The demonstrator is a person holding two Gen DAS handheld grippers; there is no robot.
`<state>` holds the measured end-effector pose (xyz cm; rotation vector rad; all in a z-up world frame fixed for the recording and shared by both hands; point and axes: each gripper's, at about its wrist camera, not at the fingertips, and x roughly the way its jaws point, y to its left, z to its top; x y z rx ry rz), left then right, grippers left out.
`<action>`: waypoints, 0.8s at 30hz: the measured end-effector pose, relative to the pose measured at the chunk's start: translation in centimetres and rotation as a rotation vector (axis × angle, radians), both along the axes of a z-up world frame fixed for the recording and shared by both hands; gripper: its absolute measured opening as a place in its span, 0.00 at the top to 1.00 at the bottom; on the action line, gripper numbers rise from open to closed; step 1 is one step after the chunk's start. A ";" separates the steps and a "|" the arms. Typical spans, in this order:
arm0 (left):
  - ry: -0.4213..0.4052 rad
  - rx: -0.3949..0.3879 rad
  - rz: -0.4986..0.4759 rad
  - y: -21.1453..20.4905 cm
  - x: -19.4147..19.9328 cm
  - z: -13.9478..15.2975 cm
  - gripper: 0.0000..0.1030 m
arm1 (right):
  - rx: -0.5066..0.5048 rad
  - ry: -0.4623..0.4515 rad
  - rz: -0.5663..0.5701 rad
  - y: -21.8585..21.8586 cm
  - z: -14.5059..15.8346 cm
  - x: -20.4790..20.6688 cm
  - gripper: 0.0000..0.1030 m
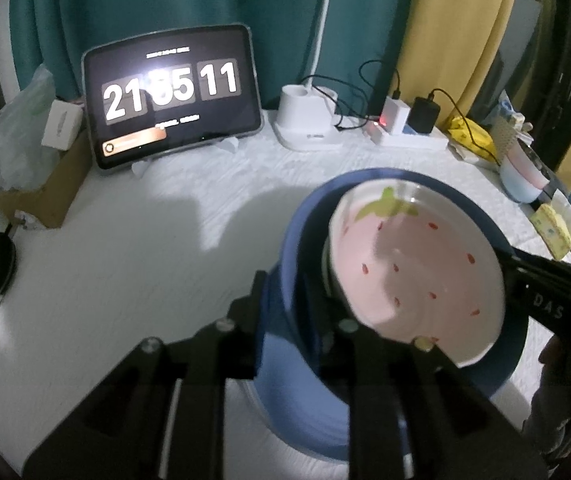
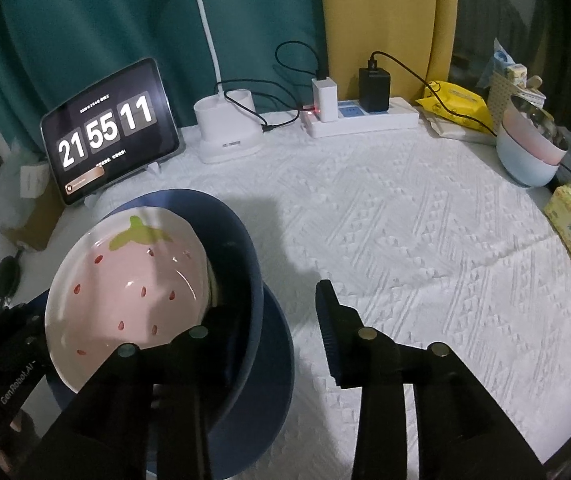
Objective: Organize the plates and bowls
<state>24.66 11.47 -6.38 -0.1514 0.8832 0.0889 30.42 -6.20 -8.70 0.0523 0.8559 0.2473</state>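
While the round pink strawberry-painted ceramic bowl (image 2: 133, 300) sits tilted inside the deep dark blue bowl (image 2: 241, 264), both bowls rest on a wide blue plate (image 2: 281, 380) on the white patterned tablecloth (image 2: 425, 240). The stack is at the near left of the table as the right camera sees it. The left gripper (image 1: 285, 312) has its fingers spread, with one finger outside the blue bowl's wall and the other down inside it, next to the pink bowl; it looks wide and not squeezing, though the tips are dark and hard to see. The right gripper (image 2: 261, 320) is spread wide too, with one finger over the blue bowl's rim and the other (image 2: 327, 320) out over the cloth, holding nothing. The pink bowl looks hard, smooth and shiny, so it may slip and could chip or break if it drops. It is likely a bit heavy for its size. The best place to hold it is probably the thin rim, pinched with one finger inside and one outside. More bowls, pink over pale blue (image 2: 529, 156), are stacked far off at the right edge of the table.
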 end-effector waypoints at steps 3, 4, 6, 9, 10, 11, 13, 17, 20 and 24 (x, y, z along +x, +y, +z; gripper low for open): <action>0.004 0.004 0.006 0.1 -0.2 0.0 0.81 | -0.005 0.002 -0.001 0.0 0.0 -0.1 0.61; 0.006 0.005 0.008 0.1 -0.3 0.0 0.80 | -0.007 0.004 0.000 0.0 0.0 -0.1 0.60; 0.009 0.008 0.013 0.1 -0.4 0.0 0.80 | -0.007 0.007 -0.002 0.0 0.0 -0.3 0.58; 0.008 0.016 0.019 0.1 -0.6 0.1 0.80 | -0.006 0.010 -0.005 0.0 0.1 -0.3 0.56; 0.009 0.016 0.021 0.1 -0.6 0.2 0.80 | -0.008 0.011 -0.008 0.0 0.1 -0.4 0.55; 0.007 0.014 0.023 0.2 -0.7 0.2 0.79 | -0.012 0.011 -0.012 -0.1 0.1 -0.4 0.53; 0.007 -0.002 0.027 0.5 -0.8 0.3 0.79 | -0.013 0.012 -0.015 0.0 0.1 -0.5 0.52; 0.011 -0.001 0.022 0.5 -0.9 0.4 0.79 | -0.012 0.021 -0.021 -0.1 0.1 -0.6 0.51; 0.014 -0.009 0.019 0.6 -1.1 0.5 0.79 | -0.008 0.025 -0.027 -0.2 0.2 -0.7 0.51; 0.013 -0.024 0.015 0.7 -1.3 0.8 0.79 | 0.002 0.031 -0.035 -0.3 0.2 -0.9 0.51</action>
